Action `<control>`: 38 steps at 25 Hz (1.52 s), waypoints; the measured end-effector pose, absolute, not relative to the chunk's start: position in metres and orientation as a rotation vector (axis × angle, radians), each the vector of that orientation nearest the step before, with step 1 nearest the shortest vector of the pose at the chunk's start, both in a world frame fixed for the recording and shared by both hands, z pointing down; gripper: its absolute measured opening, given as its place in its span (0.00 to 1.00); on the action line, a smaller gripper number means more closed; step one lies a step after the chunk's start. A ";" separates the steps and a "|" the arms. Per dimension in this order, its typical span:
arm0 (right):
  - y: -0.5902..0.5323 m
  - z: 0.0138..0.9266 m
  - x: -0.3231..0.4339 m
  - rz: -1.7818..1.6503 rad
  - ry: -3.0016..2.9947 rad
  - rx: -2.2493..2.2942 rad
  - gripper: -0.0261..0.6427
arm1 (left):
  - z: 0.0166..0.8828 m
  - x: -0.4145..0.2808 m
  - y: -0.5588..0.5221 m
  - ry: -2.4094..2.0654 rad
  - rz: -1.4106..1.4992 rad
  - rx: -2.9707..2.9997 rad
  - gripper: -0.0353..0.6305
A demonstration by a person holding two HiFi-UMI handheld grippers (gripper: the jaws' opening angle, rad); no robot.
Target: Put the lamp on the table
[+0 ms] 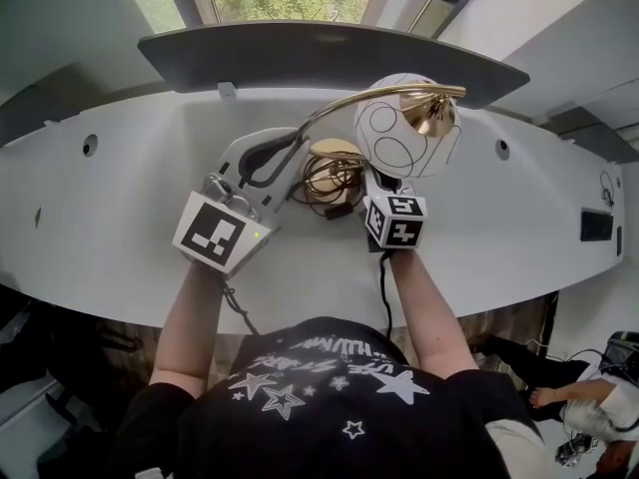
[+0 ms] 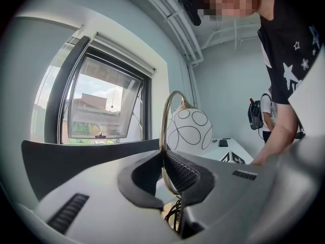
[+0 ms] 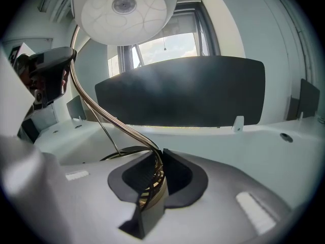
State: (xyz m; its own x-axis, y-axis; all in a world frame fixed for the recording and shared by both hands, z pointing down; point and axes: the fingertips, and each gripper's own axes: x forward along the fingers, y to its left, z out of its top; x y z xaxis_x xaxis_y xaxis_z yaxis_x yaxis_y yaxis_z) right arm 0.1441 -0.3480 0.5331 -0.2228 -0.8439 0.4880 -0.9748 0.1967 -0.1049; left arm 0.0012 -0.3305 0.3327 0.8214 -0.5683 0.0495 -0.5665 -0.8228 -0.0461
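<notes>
Lamp [image 1: 404, 128] at table [image 1: 120, 198]; left gripper [image 2: 165, 169] clenched on its stem; right gripper [image 3: 158, 169] clenched lower down.

Lamp base [image 1: 334, 152]: half hidden under its coiled cord [image 1: 329, 180].
Lamp shade [image 3: 124, 9]: top cropped by my right gripper view's upper edge.

Right claw [image 3: 158, 160] clamped on brass lamp stem [image 3: 96, 108]; white shade [image 3: 124, 9] overhead; dark panel [image 3: 193, 90] behind white table [image 3: 264, 146].
</notes>
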 end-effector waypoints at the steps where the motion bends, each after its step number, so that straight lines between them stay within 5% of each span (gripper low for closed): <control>1: -0.348 0.533 0.144 0.570 -2.160 1.712 0.10 | 0.333 0.001 -0.331 0.928 -0.093 -2.972 0.10; 10: -0.345 0.533 0.139 0.633 -2.203 1.687 0.12 | 0.333 -0.002 -0.330 1.041 -0.126 -2.976 0.11; 17: -0.325 0.525 0.136 0.540 -2.206 1.664 0.25 | 0.333 -0.016 -0.322 1.138 -0.160 -2.993 0.11; 38: -0.225 0.455 0.145 0.421 -2.379 1.704 0.25 | 0.341 -0.028 -0.207 1.268 -0.101 -2.939 0.23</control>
